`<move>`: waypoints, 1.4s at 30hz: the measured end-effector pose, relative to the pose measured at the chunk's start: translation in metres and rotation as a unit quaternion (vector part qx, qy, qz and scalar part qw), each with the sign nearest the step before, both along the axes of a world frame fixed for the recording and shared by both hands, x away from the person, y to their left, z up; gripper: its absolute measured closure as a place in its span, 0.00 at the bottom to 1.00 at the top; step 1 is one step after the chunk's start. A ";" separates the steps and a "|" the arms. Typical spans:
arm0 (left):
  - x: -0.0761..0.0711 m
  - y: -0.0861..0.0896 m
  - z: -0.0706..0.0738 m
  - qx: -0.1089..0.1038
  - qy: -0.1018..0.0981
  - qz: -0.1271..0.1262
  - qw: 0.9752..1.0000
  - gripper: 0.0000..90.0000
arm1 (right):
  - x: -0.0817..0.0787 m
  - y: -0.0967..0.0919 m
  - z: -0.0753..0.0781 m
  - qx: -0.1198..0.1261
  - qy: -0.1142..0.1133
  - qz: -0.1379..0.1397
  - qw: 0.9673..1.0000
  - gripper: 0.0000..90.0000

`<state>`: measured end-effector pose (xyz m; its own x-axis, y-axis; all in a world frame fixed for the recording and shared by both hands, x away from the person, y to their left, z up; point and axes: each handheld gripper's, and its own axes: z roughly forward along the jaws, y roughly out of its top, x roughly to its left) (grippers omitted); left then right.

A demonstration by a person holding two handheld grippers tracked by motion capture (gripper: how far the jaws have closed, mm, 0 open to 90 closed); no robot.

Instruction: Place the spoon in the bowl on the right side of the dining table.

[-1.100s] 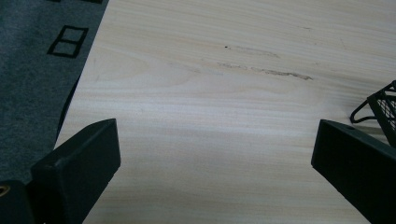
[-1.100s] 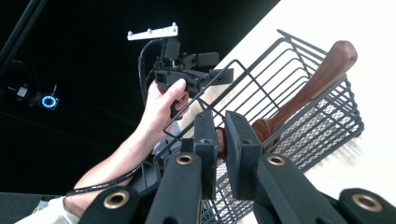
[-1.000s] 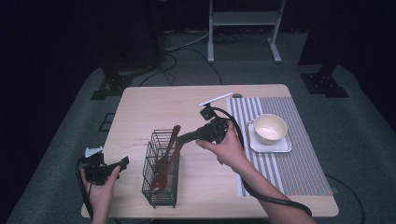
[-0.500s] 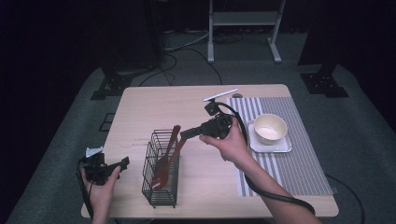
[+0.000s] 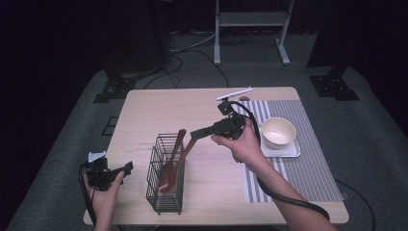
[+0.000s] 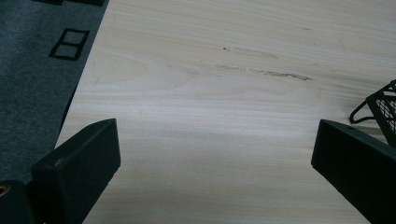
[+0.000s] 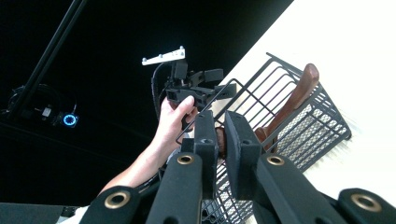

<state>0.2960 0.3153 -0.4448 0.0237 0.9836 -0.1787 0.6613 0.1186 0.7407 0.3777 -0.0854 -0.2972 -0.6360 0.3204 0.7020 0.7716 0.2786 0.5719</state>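
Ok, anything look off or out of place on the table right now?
Nothing spilled or damaged. Two wooden utensils lean in the wire basket, the right gripper clamped on one handle. The bowl sits upright on its plate. A white pen-like item lies near the far edge.

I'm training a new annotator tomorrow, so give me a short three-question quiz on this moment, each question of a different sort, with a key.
1. True or false: the right gripper has its jaws shut on a wooden utensil's handle that leans in the wire basket.
2. Multiple choice: where is the bowl?
A. inside the basket
B. on the white tray on the striped mat
C. on the floor
3. Fill in: the left gripper, near the table's front left corner, has its jaws ____ with bare wood between them.

Key: 1 true; 2 B; 3 open
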 end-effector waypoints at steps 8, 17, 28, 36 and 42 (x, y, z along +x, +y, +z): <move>0.000 0.000 0.000 0.002 0.000 -0.001 1.000 0.00 | 0.002 -0.011 0.004 0.006 0.007 -0.010 1.000 0.93; 0.000 -0.001 0.000 0.002 0.000 0.000 1.000 0.00 | 0.004 -0.022 0.008 0.012 0.013 -0.017 1.000 0.93; 0.000 -0.001 0.000 0.003 -0.001 0.001 1.000 0.00 | 0.006 -0.040 0.011 0.014 0.015 -0.028 0.999 0.93; 0.000 -0.002 0.000 0.004 0.000 -0.001 1.000 0.00 | 0.007 -0.053 0.011 0.013 0.018 -0.038 0.999 0.93; 0.000 -0.002 0.000 0.005 0.000 -0.002 1.000 0.00 | 0.008 -0.063 0.010 0.018 0.022 -0.047 0.998 0.93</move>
